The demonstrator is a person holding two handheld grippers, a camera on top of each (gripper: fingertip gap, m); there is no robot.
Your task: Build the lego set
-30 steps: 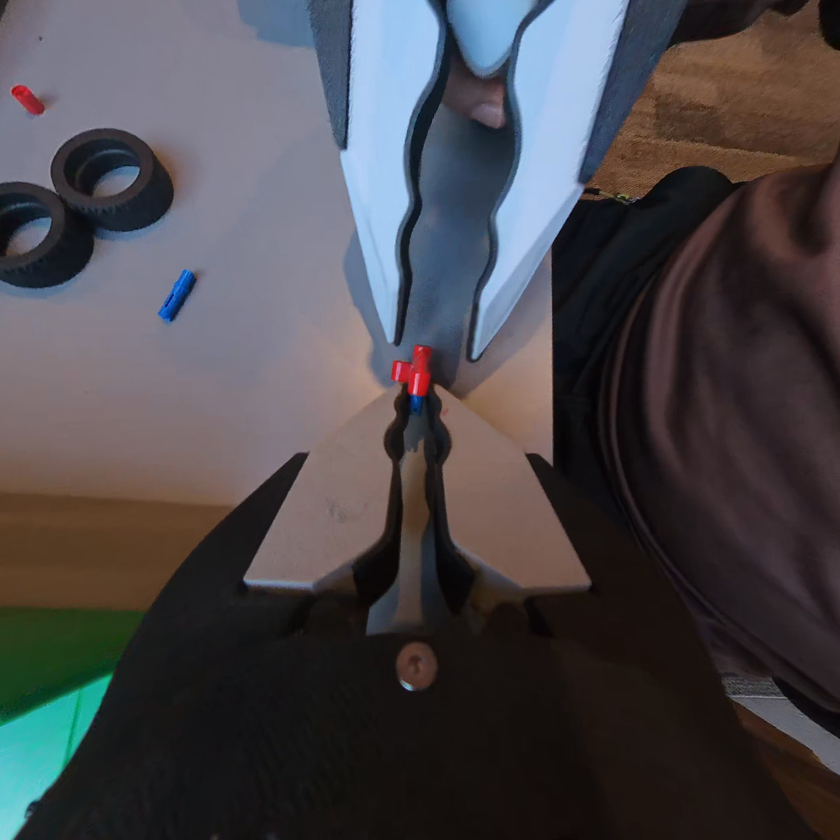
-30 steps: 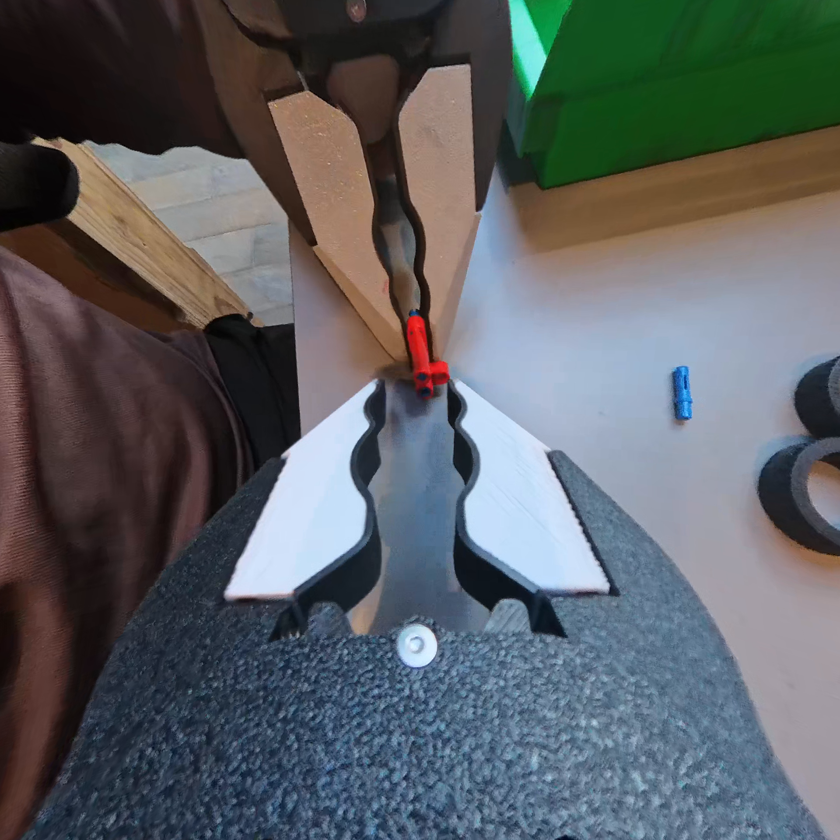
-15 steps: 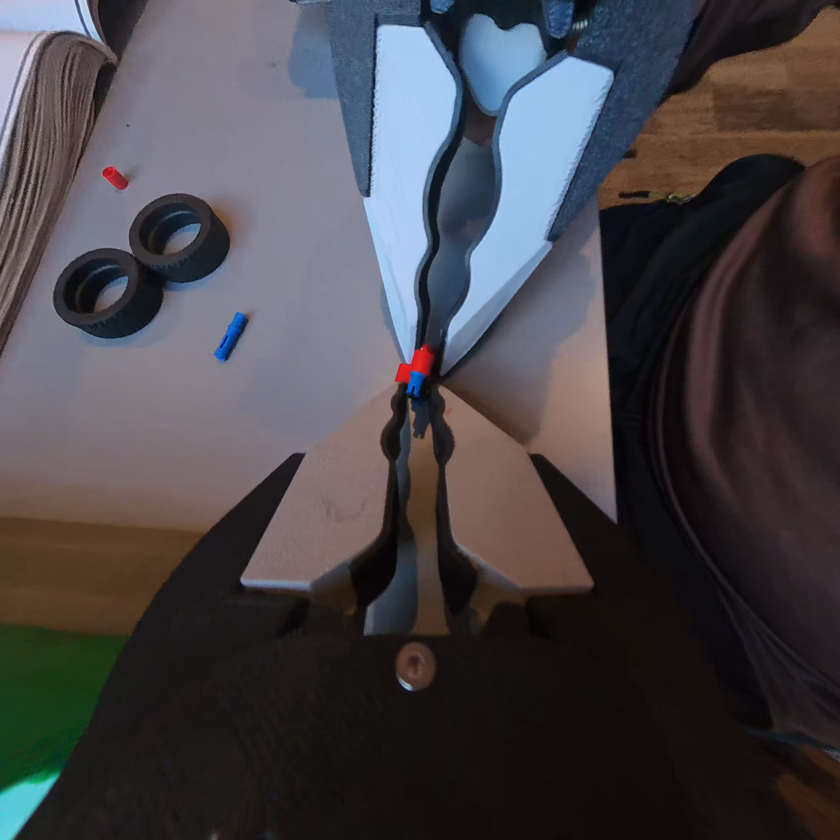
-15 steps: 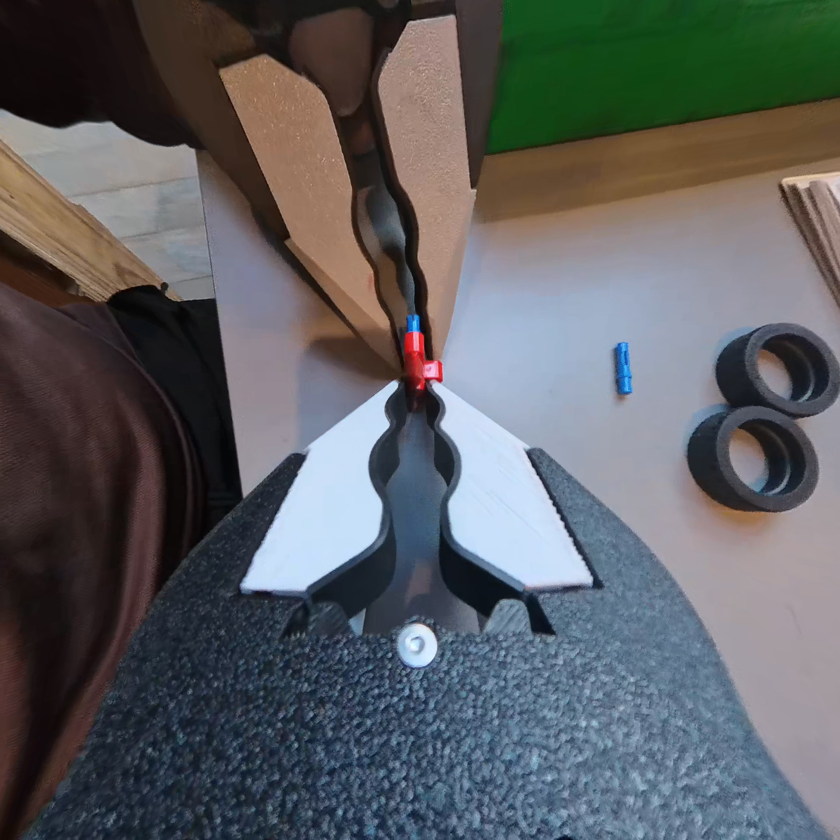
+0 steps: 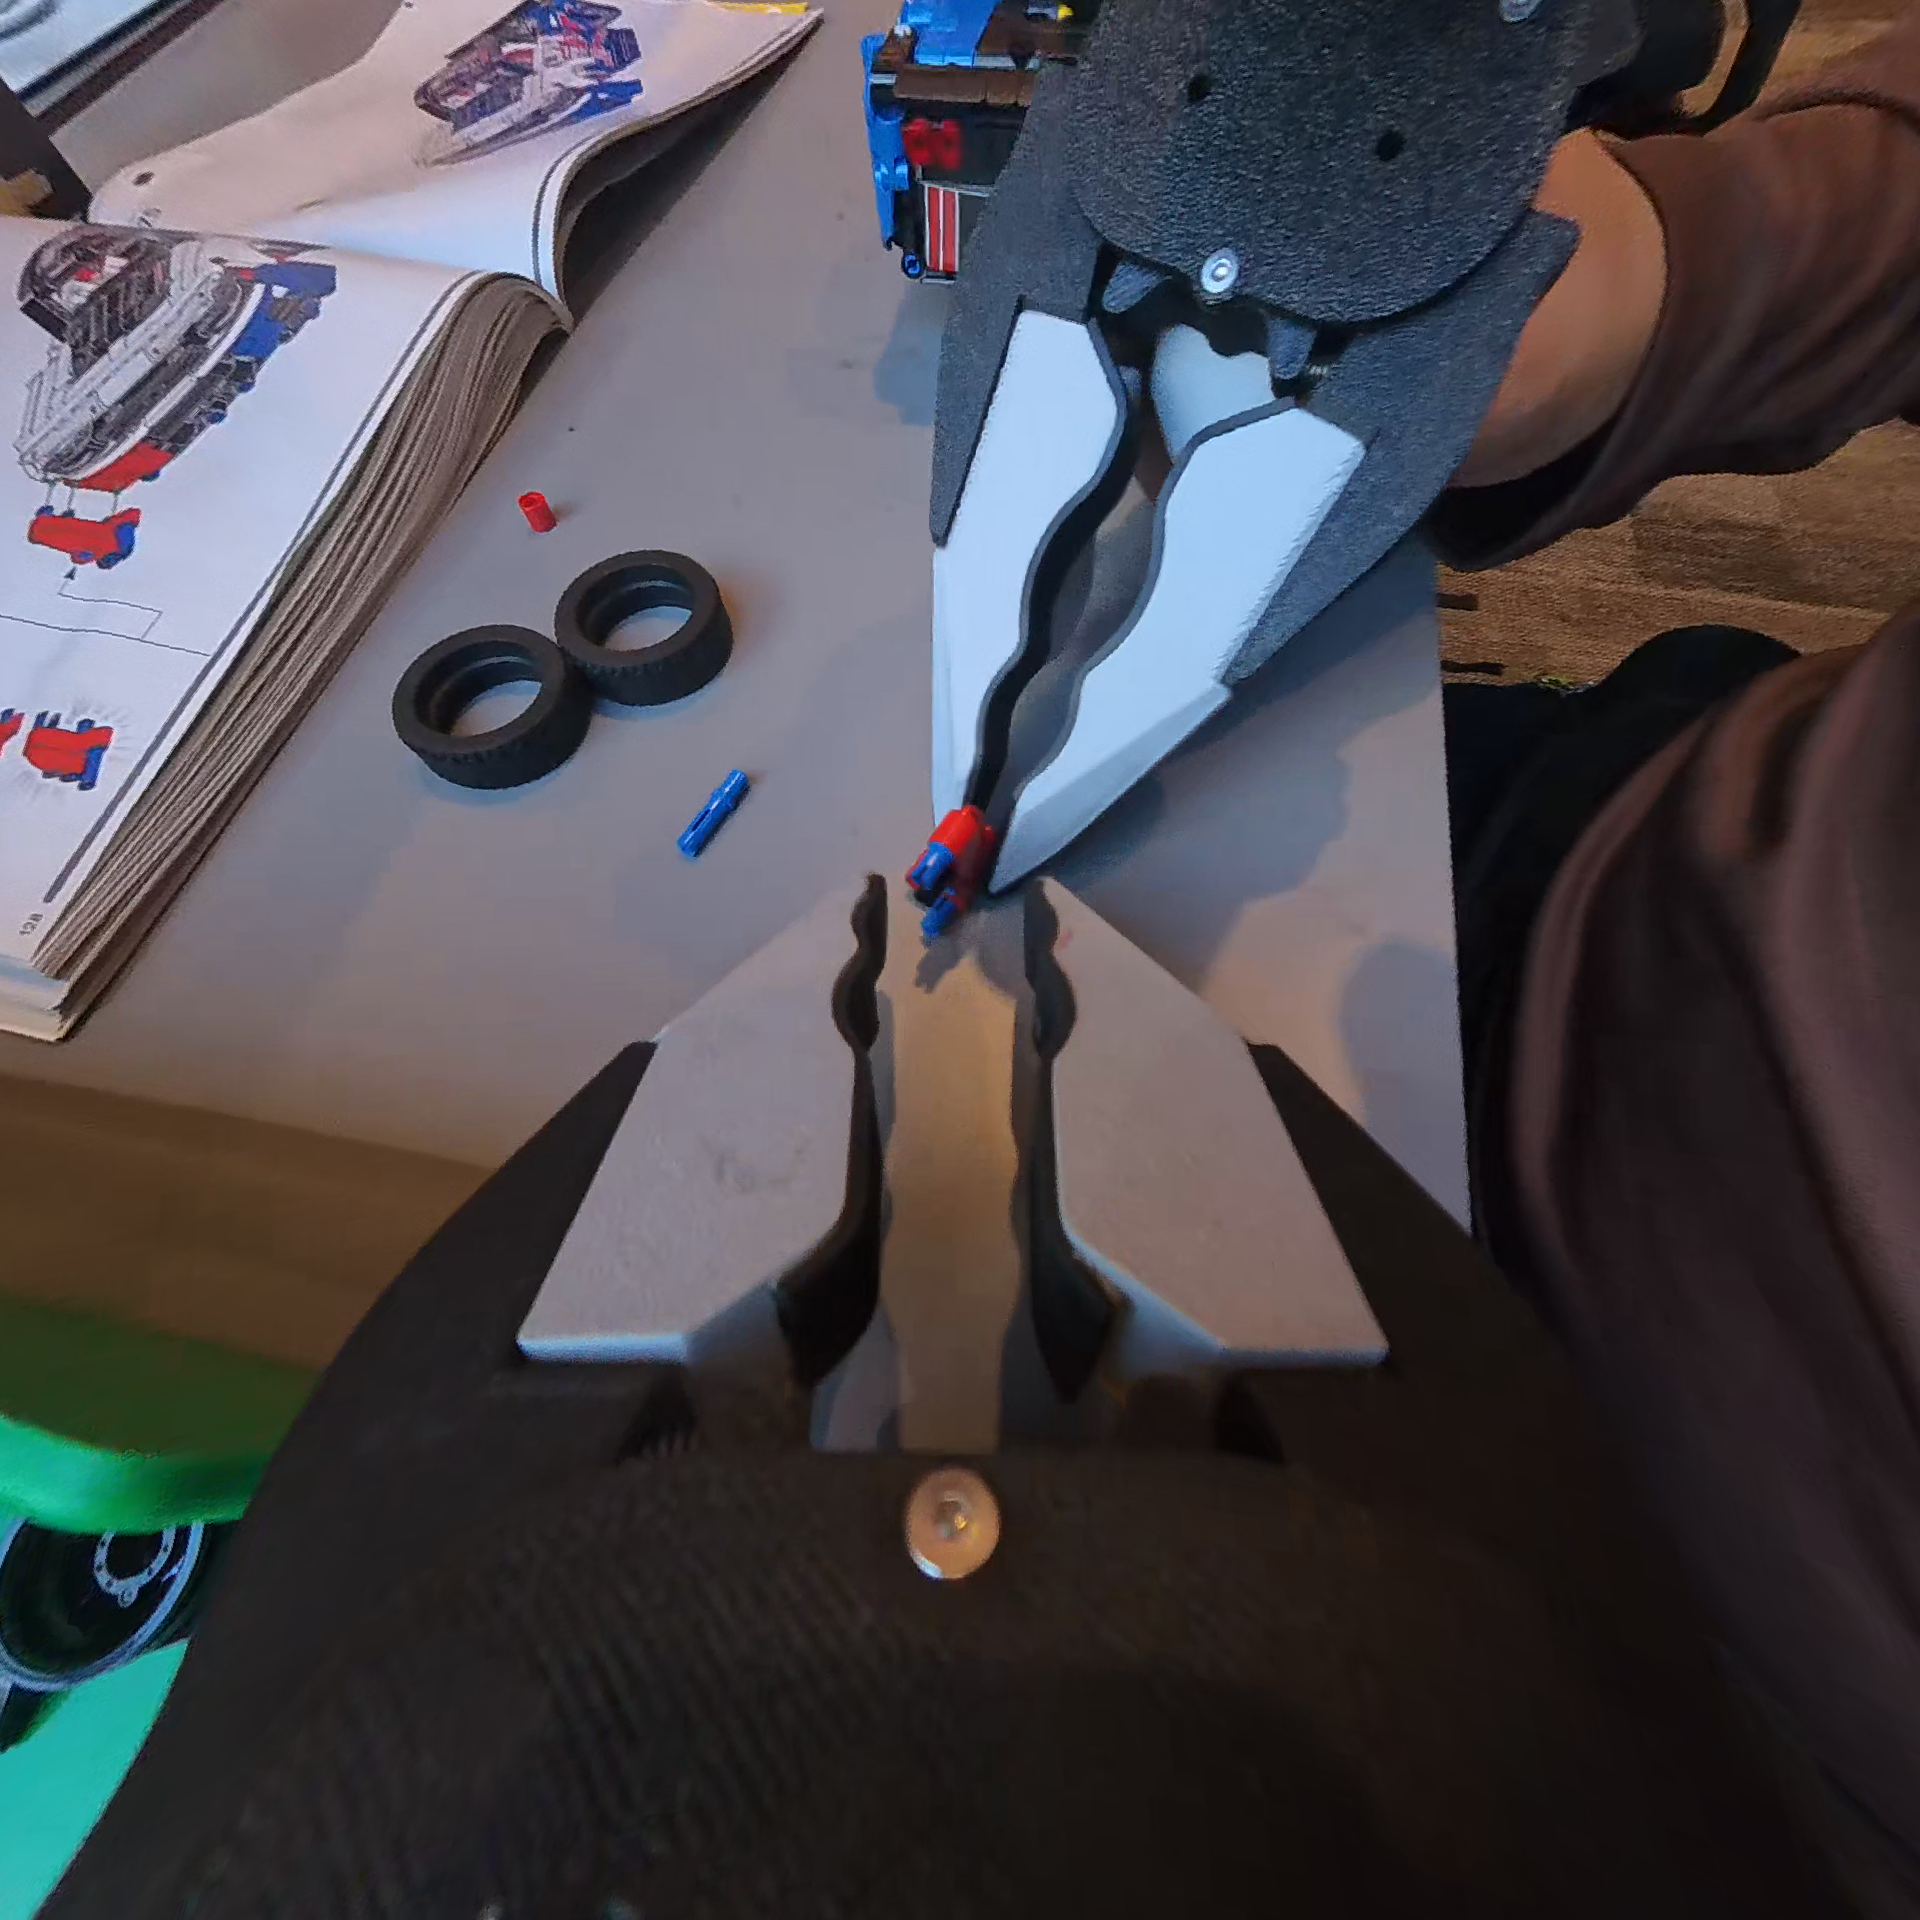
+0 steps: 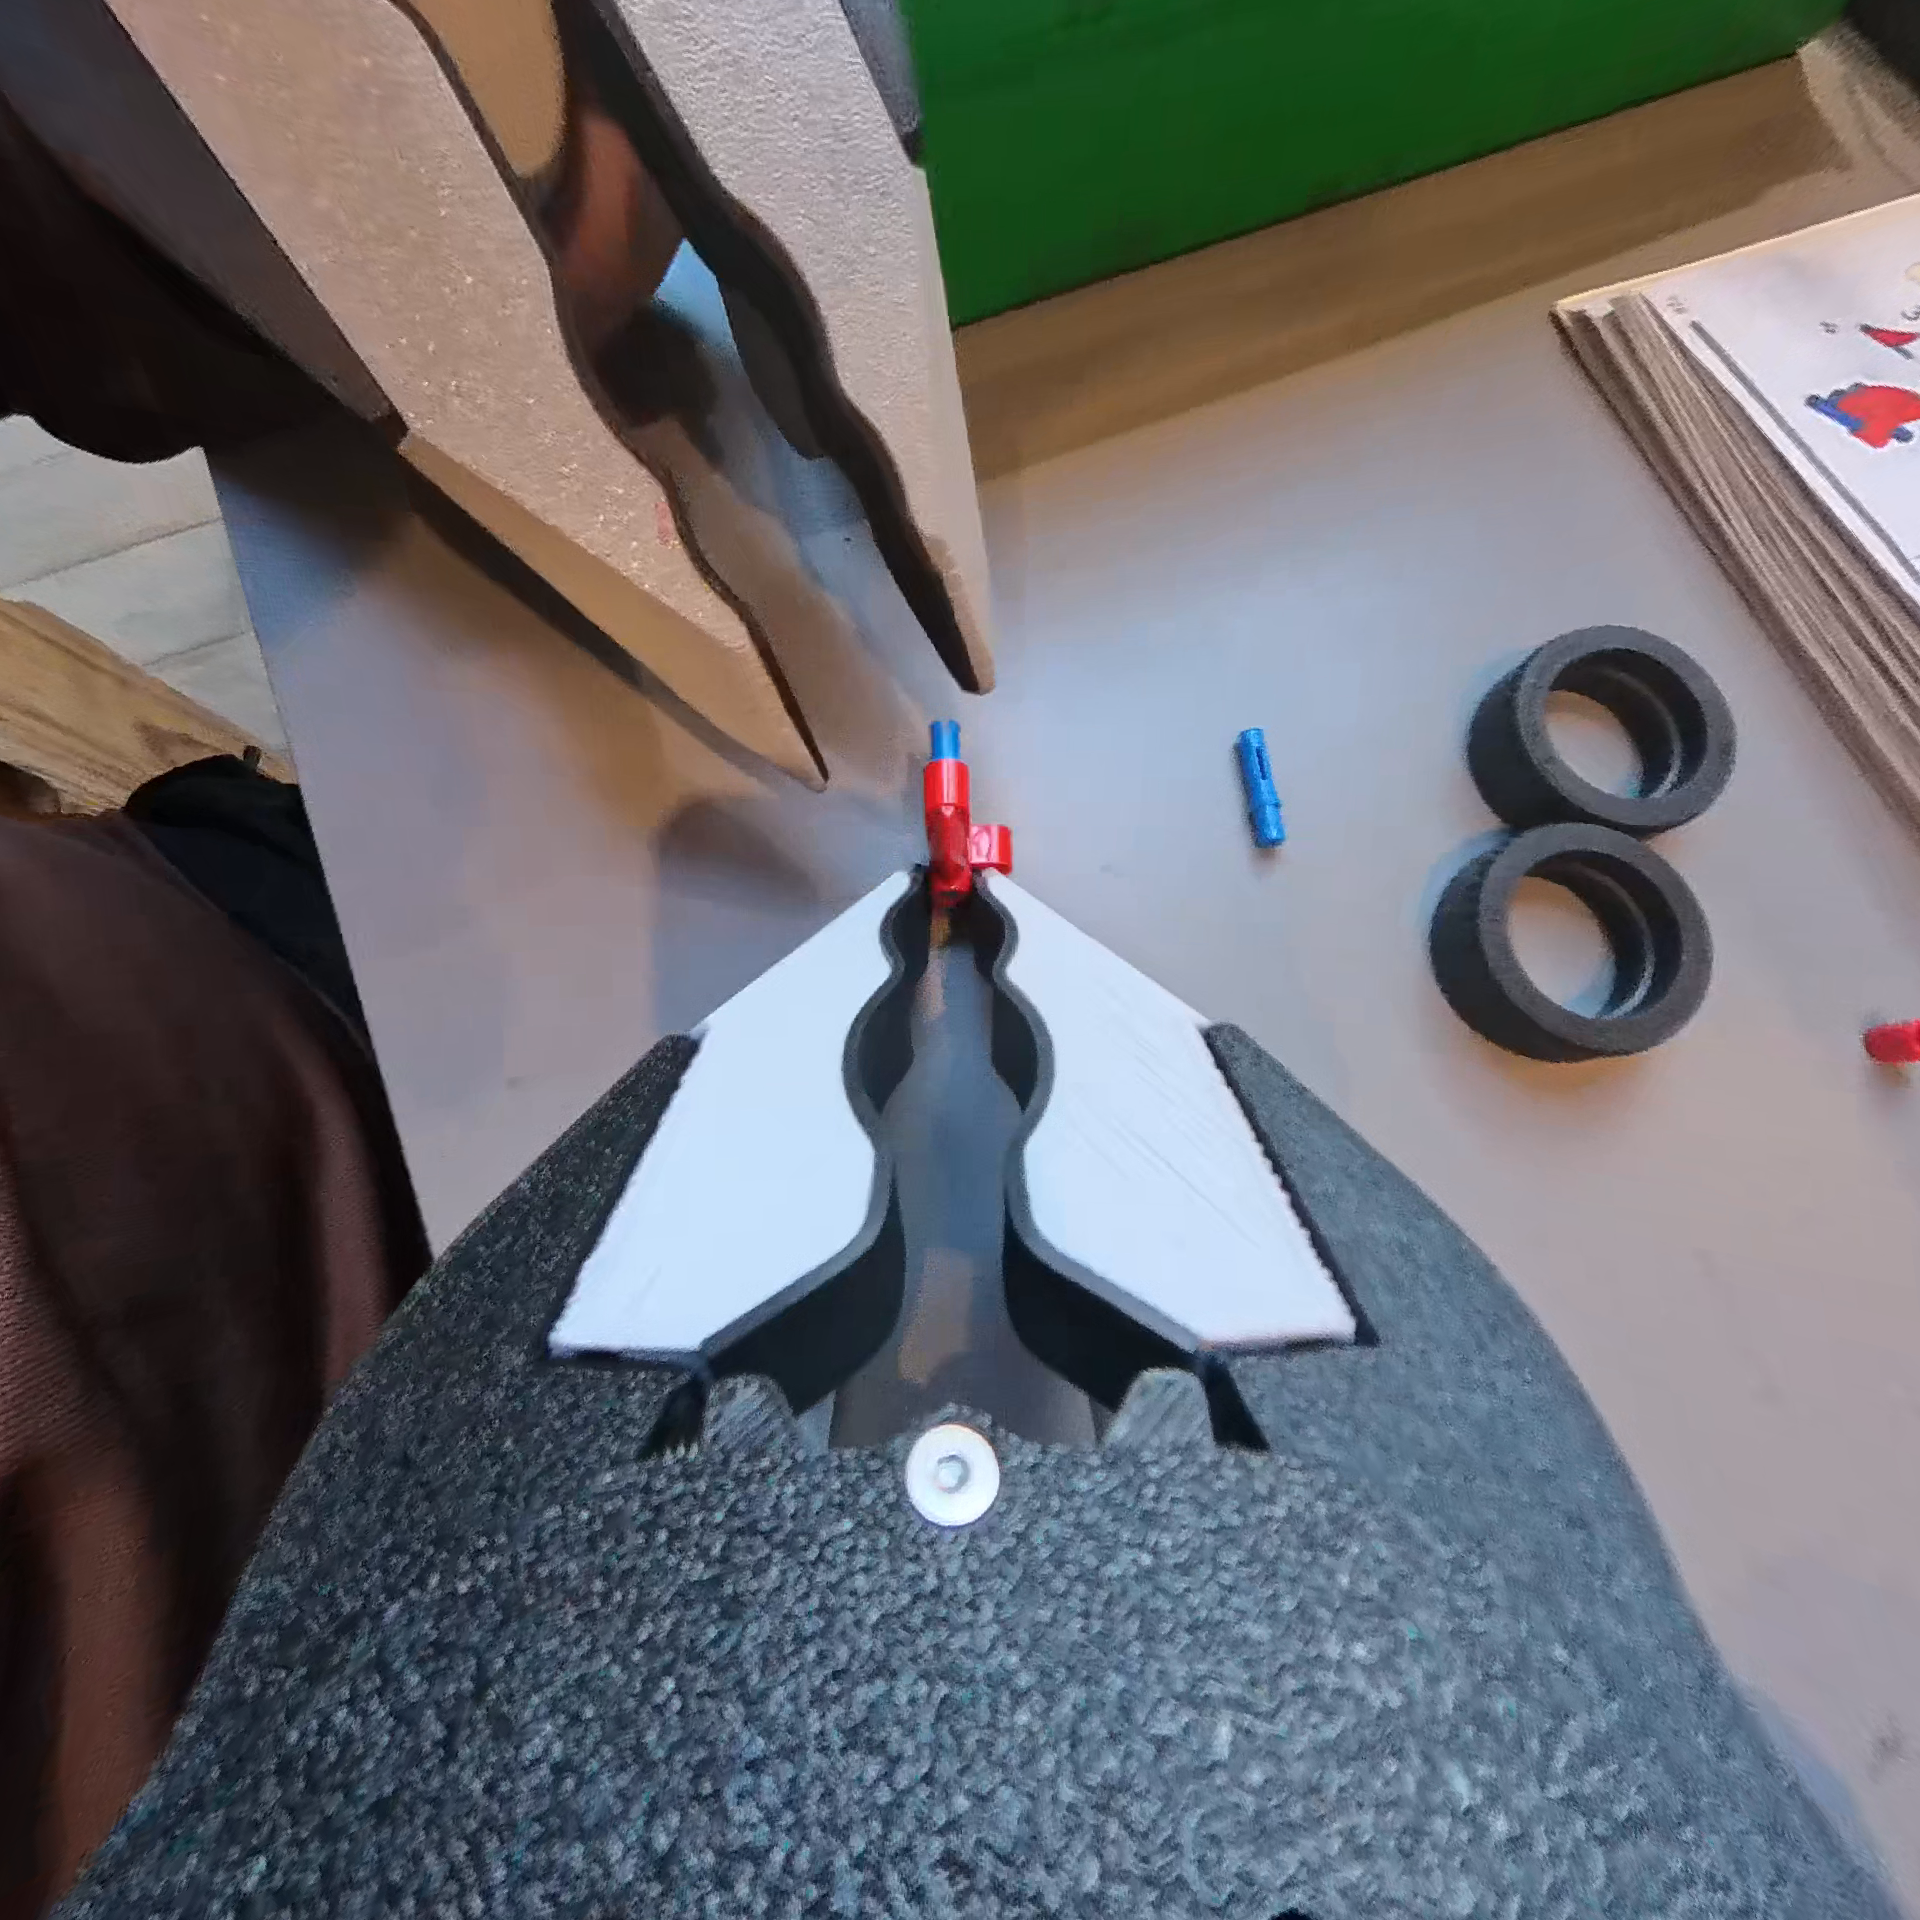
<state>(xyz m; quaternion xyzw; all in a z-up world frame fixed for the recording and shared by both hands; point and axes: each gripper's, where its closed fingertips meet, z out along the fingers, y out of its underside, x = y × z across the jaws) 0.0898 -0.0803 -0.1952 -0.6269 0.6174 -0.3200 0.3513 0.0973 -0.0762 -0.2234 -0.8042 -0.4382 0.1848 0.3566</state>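
1. The right claw (image 6: 951, 883) is clamped on a small red connector (image 6: 951, 831) with a blue pin (image 6: 943, 740) seated in its far end. The piece sits in the air just above the worktop (image 5: 520, 935), near its front corner.
2. The left claw (image 5: 951, 904) is apart and holds nothing. Its tips are just short of the pin end, not touching it.
3. Half a second ago the left claw was closed on the pin end and pressed tip to tip with the right claw. Now it has let go and drawn back, and the connector has gone with the right claw. The pin joint looks done.
4. Both views have pulled back too, so the manual (image 5: 260, 416) and a part-built blue, red and black model (image 5: 925, 135) at the far edge now show.
5. Left to do, judging from what lies loose: a spare blue pin (image 5: 713, 814), two black tyres (image 5: 488, 707) (image 5: 644, 627) touching each other, and a small red bush (image 5: 536, 511) near the manual.
6. The sub-assembly is not yet on the model, so much of the build likely remains.
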